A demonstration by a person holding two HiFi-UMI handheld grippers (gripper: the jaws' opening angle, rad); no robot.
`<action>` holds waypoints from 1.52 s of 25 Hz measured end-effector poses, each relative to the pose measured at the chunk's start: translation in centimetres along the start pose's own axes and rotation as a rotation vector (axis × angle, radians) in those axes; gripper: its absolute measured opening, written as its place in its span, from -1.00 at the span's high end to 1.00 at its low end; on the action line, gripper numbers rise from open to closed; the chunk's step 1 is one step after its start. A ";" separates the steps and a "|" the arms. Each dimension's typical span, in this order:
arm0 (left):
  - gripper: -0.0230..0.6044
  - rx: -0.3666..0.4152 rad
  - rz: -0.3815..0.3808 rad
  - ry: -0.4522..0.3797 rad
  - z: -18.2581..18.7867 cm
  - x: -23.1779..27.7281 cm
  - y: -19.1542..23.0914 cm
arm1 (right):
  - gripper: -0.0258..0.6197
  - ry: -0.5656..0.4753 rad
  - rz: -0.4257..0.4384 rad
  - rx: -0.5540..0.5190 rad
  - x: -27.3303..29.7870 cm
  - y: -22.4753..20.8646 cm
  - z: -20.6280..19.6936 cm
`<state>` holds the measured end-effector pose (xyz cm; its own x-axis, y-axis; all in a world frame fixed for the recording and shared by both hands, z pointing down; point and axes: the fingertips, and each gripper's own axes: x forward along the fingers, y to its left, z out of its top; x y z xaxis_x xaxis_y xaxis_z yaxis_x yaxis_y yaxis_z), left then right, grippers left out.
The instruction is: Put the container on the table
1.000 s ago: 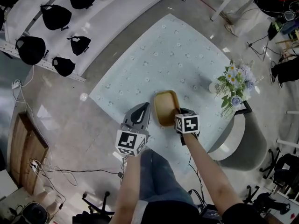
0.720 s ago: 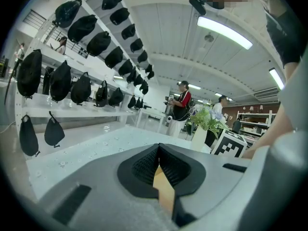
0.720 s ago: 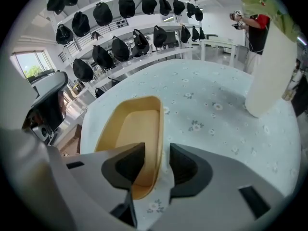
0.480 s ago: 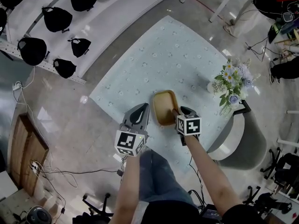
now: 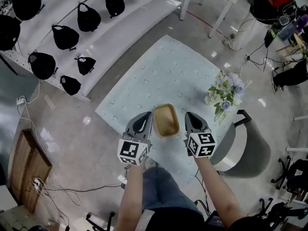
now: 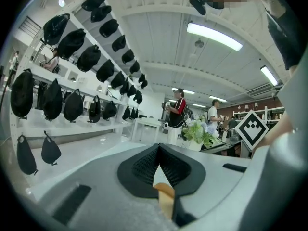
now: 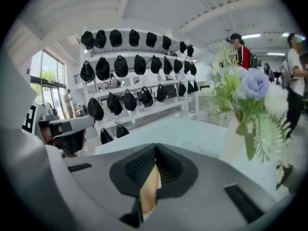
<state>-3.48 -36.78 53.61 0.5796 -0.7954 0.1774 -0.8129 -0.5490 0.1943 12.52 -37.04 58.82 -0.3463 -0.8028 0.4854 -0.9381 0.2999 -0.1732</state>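
Tan container (image 5: 166,120) on table (image 5: 159,76) shows only in head view.

Count: 1 container (image 5: 166,120), 1 worktop (image 5: 144,76), 1 flower vase (image 5: 222,93). 2 tools: left tool (image 5: 143,121), right tool (image 5: 192,121). At least 9 black bags (image 5: 65,36) on the shelves (image 5: 122,25); some are cropped at the frame edge.

White shelves (image 5: 139,18) hung with black bags (image 5: 65,36) run along the upper left, above a glossy grey floor (image 5: 72,143). A table (image 5: 159,76) in pale flowered cloth stands mid-room. A wooden panel (image 5: 21,170) and loose cables (image 5: 53,189) lie at the lower left. Strip lights (image 6: 214,36) cross the white ceiling, and a window (image 7: 45,81) lets in daylight.
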 end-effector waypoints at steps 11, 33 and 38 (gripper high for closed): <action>0.92 0.122 -0.033 -0.125 8.9 -1.7 -2.8 | 0.92 -0.321 0.045 0.011 -7.1 1.2 10.8; 0.92 0.246 -0.027 -0.254 16.2 -7.1 -6.7 | 0.92 -0.551 0.045 -0.073 -17.1 3.6 16.2; 0.92 0.237 -0.024 -0.250 16.0 -7.5 -6.8 | 0.93 -0.545 0.033 -0.074 -17.6 3.3 15.8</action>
<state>-3.19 -31.21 35.48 0.5907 -0.8036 -0.0723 -0.8068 -0.5895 -0.0392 15.36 -30.08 36.14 -0.3475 -0.9370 -0.0365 -0.9304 0.3494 -0.1110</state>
